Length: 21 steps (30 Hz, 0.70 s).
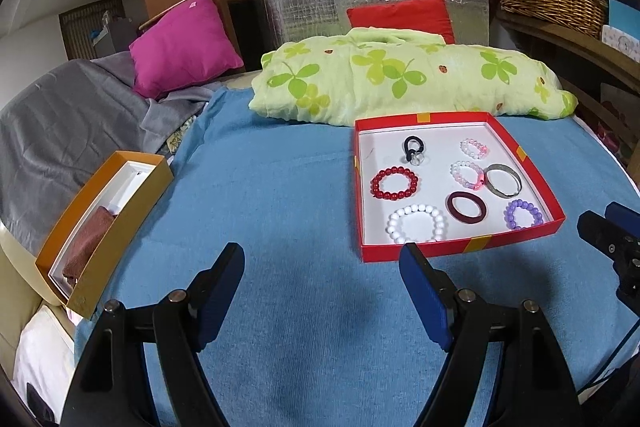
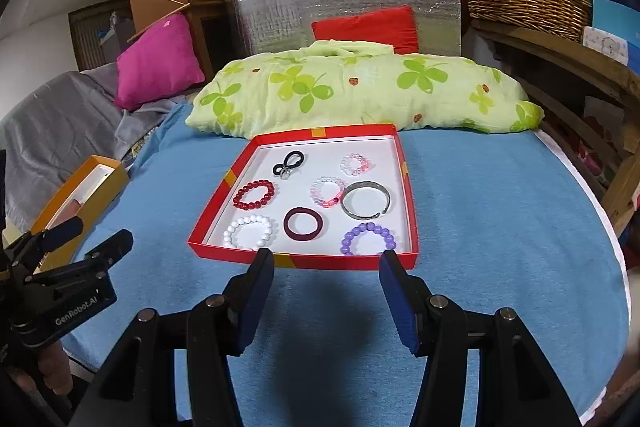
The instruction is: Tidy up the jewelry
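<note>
1. Blue cloth [image 2: 480, 227] covers the surface under both grippers.
2. Nearest, the left gripper [image 1: 322, 267] hangs over bare cloth, jaws spread wide with nothing between them.
3. Just short of the tray's front wall, the right gripper [image 2: 326, 267] has its jaws about half open and widening, nothing between them.
4. Beyond lies the red tray [image 2: 412, 195], holding a white bead bracelet [image 2: 249, 231], a dark red ring band [image 2: 303, 223], a purple bead bracelet [image 2: 369, 239], a red bead bracelet [image 2: 254, 194], a silver bangle [image 2: 366, 205], two pink bead bracelets and a black hair tie [image 2: 289, 163].
5. Left of it sits an orange box [image 1: 120, 223].
6. Farthest lies a green clover-print quilt [image 2: 360, 87].
</note>
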{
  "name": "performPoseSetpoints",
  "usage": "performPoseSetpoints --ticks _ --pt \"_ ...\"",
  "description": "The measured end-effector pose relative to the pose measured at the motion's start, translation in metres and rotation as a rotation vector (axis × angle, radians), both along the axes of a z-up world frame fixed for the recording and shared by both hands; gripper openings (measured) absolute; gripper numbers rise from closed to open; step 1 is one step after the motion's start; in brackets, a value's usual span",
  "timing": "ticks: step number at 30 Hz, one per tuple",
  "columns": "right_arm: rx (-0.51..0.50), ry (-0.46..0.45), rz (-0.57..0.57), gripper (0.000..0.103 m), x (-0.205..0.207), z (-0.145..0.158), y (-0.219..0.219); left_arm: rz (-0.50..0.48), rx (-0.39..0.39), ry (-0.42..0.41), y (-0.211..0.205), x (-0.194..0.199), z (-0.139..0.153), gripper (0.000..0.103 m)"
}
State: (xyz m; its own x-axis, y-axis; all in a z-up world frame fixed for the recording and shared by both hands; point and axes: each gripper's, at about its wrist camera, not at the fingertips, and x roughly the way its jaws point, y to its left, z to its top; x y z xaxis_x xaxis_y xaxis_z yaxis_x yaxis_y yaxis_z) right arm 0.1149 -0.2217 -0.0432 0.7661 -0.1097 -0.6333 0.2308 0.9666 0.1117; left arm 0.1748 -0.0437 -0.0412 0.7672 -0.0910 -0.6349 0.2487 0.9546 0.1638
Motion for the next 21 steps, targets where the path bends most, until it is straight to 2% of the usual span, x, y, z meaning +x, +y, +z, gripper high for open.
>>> performPoseSetpoints --ticks 21 --pt "-0.009 0.032 0.003 0.059 0.01 -0.012 -0.001 -0.008 0.004 0.016 -0.003 0.007 -0.005 0.08"
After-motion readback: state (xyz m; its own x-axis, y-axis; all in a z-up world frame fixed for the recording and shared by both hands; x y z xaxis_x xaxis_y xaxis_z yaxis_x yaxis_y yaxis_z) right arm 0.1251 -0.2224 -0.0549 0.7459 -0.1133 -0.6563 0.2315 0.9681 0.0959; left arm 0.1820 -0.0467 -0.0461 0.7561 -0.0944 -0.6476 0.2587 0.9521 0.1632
